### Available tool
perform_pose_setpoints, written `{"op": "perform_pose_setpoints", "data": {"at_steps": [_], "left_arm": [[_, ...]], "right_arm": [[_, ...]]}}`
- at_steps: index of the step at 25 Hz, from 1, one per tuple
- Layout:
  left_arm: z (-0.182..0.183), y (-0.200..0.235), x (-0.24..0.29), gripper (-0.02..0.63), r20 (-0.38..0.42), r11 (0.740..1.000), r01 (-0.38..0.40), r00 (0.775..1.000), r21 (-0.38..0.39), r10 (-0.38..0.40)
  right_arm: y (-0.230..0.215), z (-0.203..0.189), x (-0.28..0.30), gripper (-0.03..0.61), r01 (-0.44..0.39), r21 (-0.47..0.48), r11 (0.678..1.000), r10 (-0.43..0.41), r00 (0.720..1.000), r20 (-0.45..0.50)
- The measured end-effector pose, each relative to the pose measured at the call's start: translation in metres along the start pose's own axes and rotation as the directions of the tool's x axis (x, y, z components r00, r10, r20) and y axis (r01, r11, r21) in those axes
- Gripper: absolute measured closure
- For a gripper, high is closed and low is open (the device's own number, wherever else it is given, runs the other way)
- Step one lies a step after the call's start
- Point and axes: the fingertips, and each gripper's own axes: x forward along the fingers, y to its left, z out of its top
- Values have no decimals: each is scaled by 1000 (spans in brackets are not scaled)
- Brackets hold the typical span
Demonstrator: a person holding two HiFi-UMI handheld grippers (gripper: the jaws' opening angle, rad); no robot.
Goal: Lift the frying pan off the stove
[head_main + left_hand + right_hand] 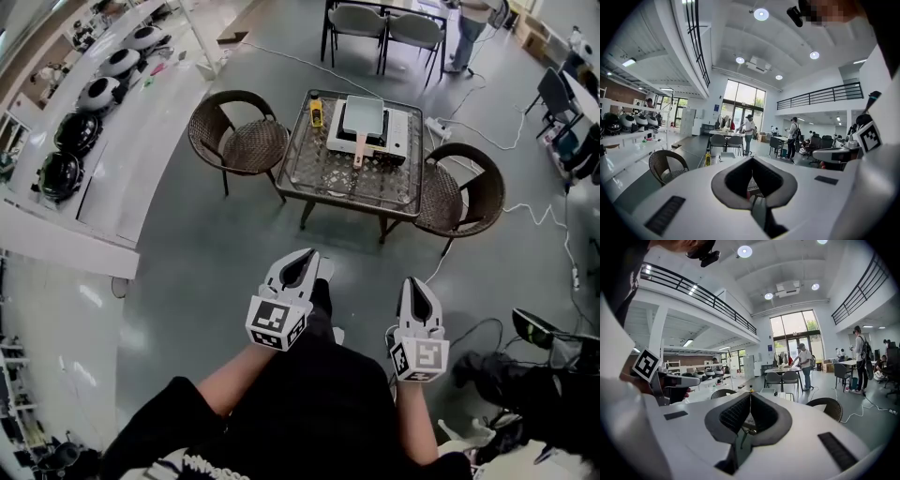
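Glass-topped table (319,178): centre of floor, a wicker chair (239,141) at either end.
Stove (398,136): white, on the table's far half.
Frying pan (364,119): square, grey, resting on the stove, handle toward the person.
Left gripper (305,256): well short of the table, jaws clenched together, nothing between.
Right gripper (415,282): alongside, jaws likewise closed and empty.
Yellow bottle (317,111): upright, left of the stove.

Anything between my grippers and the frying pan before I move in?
Nothing visible. Only bare floor lies between the left gripper, the right gripper and the near edge of the table. The wicker chairs stand at its sides; the yellow bottle stands left of the frying pan.
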Motion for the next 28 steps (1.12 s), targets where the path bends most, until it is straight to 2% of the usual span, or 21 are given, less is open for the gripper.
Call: {"op": "perform_pose_setpoints", "data": {"at_steps": [6, 13, 19, 25, 28], "left_arm": [[7, 35, 47, 600, -10, 1000, 5, 1000, -23, -5], [35, 81, 115, 600, -9, 999, 32, 999, -27, -32], [64, 110, 166, 600, 7, 995, 91, 996, -46, -90], [70, 148, 200, 600, 5, 998, 51, 999, -44, -51], [72, 161, 217, 600, -10, 997, 59, 998, -43, -60]], "right_arm": [[-20, 9, 55, 549, 36, -2, 999, -36, 999, -36], [-34, 48, 145, 549, 40, -4, 999, -40, 999, -36], [-45, 86, 208, 548, 61, -20, 998, -62, 998, -12], [-51, 93, 256, 549, 82, 17, 996, -82, 996, -25], [-53, 95, 279, 549, 84, 36, 996, -83, 996, -25]]}}
